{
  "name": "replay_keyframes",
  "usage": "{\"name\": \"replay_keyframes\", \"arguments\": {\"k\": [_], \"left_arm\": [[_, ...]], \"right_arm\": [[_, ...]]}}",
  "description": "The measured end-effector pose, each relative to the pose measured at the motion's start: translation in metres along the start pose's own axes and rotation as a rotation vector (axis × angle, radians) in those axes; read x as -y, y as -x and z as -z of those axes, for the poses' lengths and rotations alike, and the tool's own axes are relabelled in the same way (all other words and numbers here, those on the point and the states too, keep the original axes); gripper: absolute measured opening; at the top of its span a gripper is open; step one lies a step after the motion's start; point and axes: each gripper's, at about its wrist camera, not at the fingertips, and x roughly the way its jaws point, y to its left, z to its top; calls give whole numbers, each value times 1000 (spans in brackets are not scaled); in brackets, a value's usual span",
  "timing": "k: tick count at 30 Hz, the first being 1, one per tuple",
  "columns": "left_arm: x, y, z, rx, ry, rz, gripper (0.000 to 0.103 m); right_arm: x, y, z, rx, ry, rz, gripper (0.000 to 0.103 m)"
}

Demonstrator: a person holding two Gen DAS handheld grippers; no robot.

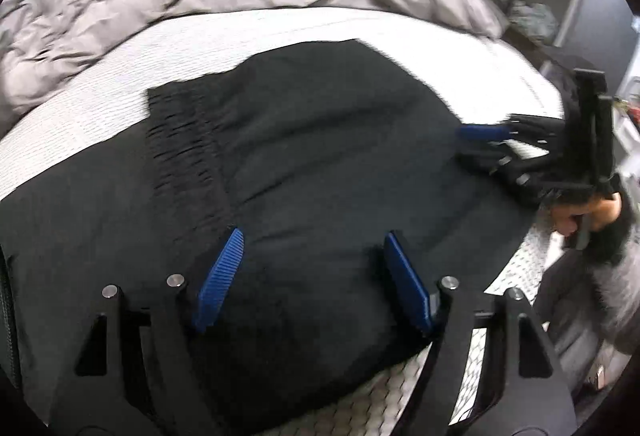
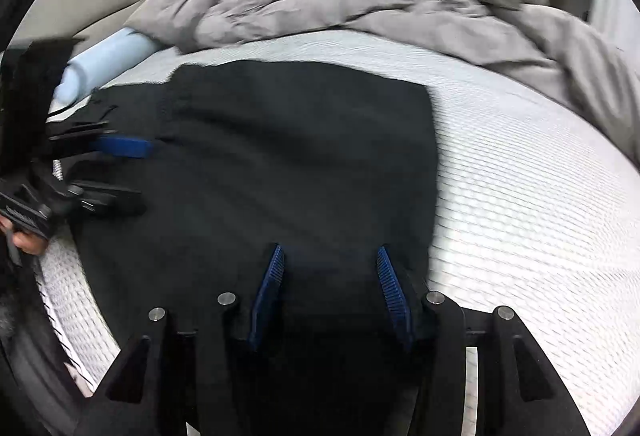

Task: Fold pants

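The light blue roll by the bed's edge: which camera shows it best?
The right wrist view. There the blue roll lies in plain sight at the mattress edge, beside the grey duvet and beyond the black pants. The left wrist view does not show it at all.

Showing even, soft indoor light; blurring with motion beyond the jaws and to their sides; bending strongly toward dark circular edges.

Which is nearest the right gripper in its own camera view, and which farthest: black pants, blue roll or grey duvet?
From the right gripper:
1. Black pants, directly beneath its fingers.
2. Blue roll, far left of the mattress.
3. Grey duvet, bunched across the back.
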Motion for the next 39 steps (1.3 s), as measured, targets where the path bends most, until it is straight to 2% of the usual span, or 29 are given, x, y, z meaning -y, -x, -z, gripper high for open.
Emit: {"name": "replay_keyframes", "arguments": {"k": [3,5,7,9,11,13,14,15,16,19,21,23,26,27,29,30,33,34,36,37,39], "left_arm": [[-3,20,-5,37,30,16,71],[-1,39,-14,109,42,41,71],[4,42,-31,139,34,32,71],[10,30,-50,120,27,10,71],[13,9,-69,82,6,20,71],[9,-22,-81,2,-10,27,69],[4,-39,-81,-50,-16,16,65],[-2,-52,-80,-82,-9,-5,54],[-12,-60,-75,-98,2,2,46],[-31,-52,-72,-67,46,82,43],[-38,-46,-69,-58,51,88,43],[-37,-42,-67,-49,50,73,43],[-29,-20,-67,-25,22,26,44],[-27,-11,-69,-5,10,21,46],[-23,6,-79,74,8,-9,62],[-24,6,-85,87,19,-14,69],[-36,-17,-100,48,35,-52,68],[-42,-28,-100,22,35,-84,61],[-57,-49,-97,-30,50,-118,55],[-66,-54,-92,-32,67,-93,55],[-72,-53,-86,-13,73,-56,55]], "right_arm": [[16,11,3,10,-71,1,49],[14,23,-4,57,-94,-57,49],[6,26,-19,89,-83,-96,50],[-7,24,-38,93,-42,-93,50],[-18,7,-62,68,-3,-112,51],[-21,-15,-78,13,0,-149,51],[-23,-31,-85,-27,6,-164,51],[-26,-44,-87,-65,21,-160,51],[-28,-60,-84,-110,51,-121,50],[-22,-65,-72,-123,81,-73,50],[-9,-54,-64,-112,101,57,50],[8,-47,-57,-108,67,123,53],[22,-34,-57,-83,-3,67,54],[23,-24,-60,-44,-19,41,54],[18,-12,-69,20,-27,-10,54],[15,-9,-75,37,-27,-26,54],[-4,-27,-100,32,-1,-72,54],[-11,-42,-109,16,3,-111,54],[-21,-63,-113,-25,8,-149,54],[-24,-76,-112,-57,29,-137,53],[-24,-91,-107,-103,77,-31,53]]}}
